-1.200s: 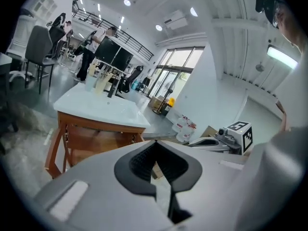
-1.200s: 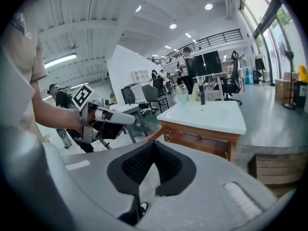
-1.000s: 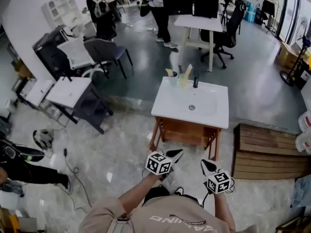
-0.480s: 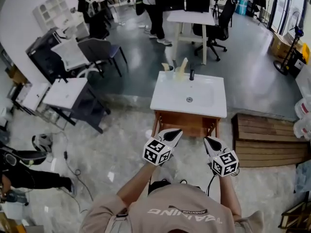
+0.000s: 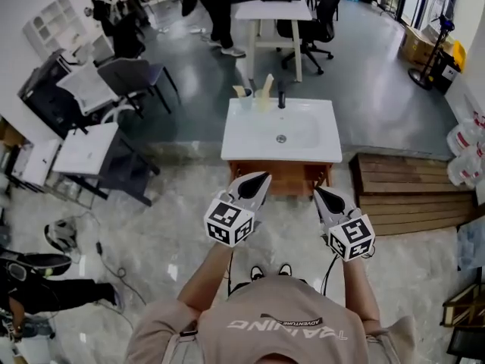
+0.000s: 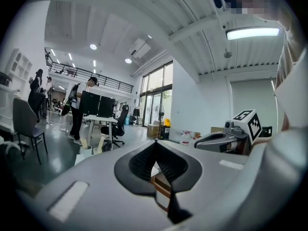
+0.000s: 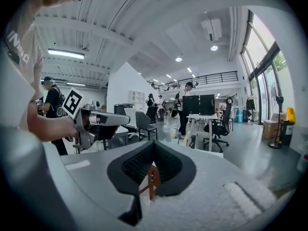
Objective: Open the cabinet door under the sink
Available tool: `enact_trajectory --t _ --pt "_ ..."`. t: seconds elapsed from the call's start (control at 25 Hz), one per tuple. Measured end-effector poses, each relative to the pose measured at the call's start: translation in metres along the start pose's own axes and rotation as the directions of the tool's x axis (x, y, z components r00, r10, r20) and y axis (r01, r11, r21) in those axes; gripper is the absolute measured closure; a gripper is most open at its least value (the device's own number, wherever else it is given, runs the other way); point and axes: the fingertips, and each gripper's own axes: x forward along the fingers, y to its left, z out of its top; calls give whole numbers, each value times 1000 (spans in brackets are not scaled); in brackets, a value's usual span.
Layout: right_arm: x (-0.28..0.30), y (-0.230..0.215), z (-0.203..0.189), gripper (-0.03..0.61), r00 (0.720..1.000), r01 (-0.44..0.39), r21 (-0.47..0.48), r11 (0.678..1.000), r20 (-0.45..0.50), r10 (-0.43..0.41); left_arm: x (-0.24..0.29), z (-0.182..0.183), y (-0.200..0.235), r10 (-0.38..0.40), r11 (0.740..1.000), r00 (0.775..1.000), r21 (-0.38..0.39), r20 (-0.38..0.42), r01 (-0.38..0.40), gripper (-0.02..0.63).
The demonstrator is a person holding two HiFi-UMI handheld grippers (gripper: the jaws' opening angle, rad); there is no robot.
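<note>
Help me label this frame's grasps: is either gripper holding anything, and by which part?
Nothing is held. The left gripper and the right gripper are both shut with nothing between their jaws, raised in front of the sink cabinet and not touching it.

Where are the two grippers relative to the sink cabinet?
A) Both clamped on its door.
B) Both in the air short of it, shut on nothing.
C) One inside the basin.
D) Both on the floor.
B: the left gripper and right gripper hang side by side short of the wooden cabinet, jaws together and empty.
</note>
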Motion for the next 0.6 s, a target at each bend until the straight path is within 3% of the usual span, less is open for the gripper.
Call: enact_trajectory --t 0.36,0.6 --pt "-4 -23 22 577 991 113 0 994 77 -113 -3 31 17 46 996 997 75 64 -51 598" --pt "-14 -27 26 577 977 189 -41 981 109 -183 -12 17 17 84 993 995 75 57 -89 598"
